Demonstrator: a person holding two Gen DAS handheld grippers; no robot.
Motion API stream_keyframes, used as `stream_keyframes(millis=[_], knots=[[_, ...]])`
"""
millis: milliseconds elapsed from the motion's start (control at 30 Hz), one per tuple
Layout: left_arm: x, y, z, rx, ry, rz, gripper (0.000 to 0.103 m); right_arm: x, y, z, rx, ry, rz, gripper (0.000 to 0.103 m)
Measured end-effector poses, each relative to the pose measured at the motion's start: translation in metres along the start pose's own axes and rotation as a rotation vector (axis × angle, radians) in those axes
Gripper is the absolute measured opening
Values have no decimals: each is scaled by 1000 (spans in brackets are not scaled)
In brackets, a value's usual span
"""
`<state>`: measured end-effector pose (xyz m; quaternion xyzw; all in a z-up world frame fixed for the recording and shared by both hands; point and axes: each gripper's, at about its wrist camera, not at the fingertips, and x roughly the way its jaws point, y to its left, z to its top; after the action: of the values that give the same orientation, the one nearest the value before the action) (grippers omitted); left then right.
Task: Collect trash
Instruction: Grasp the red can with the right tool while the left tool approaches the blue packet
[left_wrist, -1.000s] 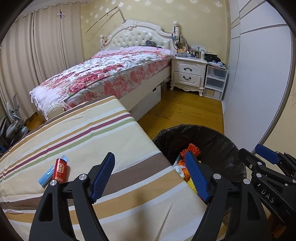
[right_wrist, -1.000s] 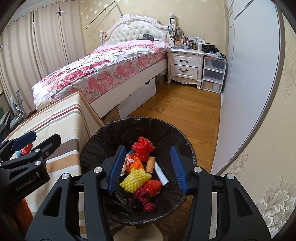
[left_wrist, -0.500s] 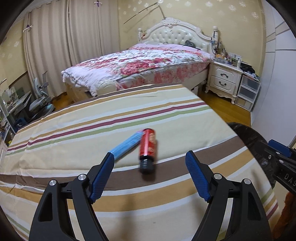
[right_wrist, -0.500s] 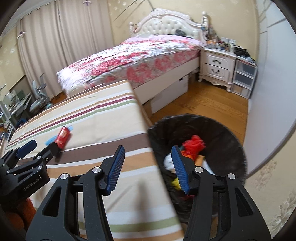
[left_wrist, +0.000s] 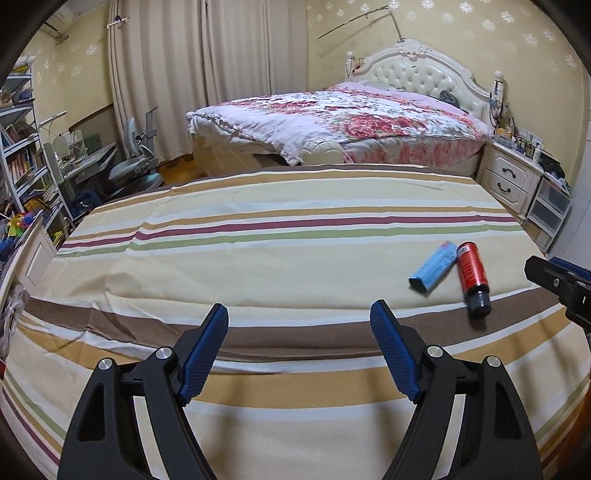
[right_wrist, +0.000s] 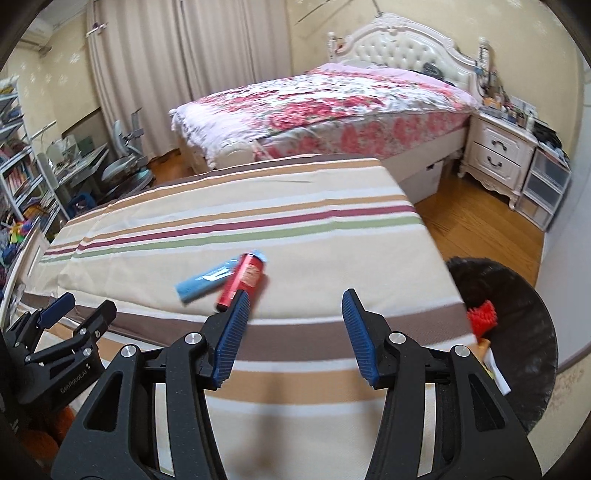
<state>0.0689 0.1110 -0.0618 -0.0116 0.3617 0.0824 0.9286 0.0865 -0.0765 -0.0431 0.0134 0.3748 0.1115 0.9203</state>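
A red bottle with a black cap (left_wrist: 471, 273) (right_wrist: 242, 281) lies on the striped cloth of the table (left_wrist: 258, 258), touching a flat blue box (left_wrist: 433, 266) (right_wrist: 207, 281) on its left. My left gripper (left_wrist: 299, 343) is open and empty above the cloth, to the left of both items; it also shows in the right wrist view (right_wrist: 79, 308). My right gripper (right_wrist: 293, 325) is open and empty, just this side of the bottle; its tip shows in the left wrist view (left_wrist: 561, 280). The black-lined trash bin (right_wrist: 524, 314) stands right of the table with red netting (right_wrist: 482, 315) inside.
A bed with a floral quilt (left_wrist: 351, 118) stands behind the table. A white nightstand (right_wrist: 498, 158) and plastic drawers (right_wrist: 543, 192) are at the right on wooden floor (right_wrist: 480, 221). A desk chair (left_wrist: 136, 170) and bookshelves (left_wrist: 22, 158) are at the left.
Both grippers have swung left, away from the trash bin and over the striped table. The bottle and box now lie in front of the right gripper. Both stay open.
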Motion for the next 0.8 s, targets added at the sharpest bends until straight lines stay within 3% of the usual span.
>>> stream_keyframes(millis=[267, 400, 800], knots=[[2, 16, -4, -34, 10, -16, 77, 33, 33, 8, -61, 44, -7, 47], [3, 8, -2, -18, 2, -35, 77, 45, 31, 5, -65, 77, -19, 28], [18, -40, 14, 73, -17, -109, 77, 36, -8, -5, -25, 60, -78, 26]])
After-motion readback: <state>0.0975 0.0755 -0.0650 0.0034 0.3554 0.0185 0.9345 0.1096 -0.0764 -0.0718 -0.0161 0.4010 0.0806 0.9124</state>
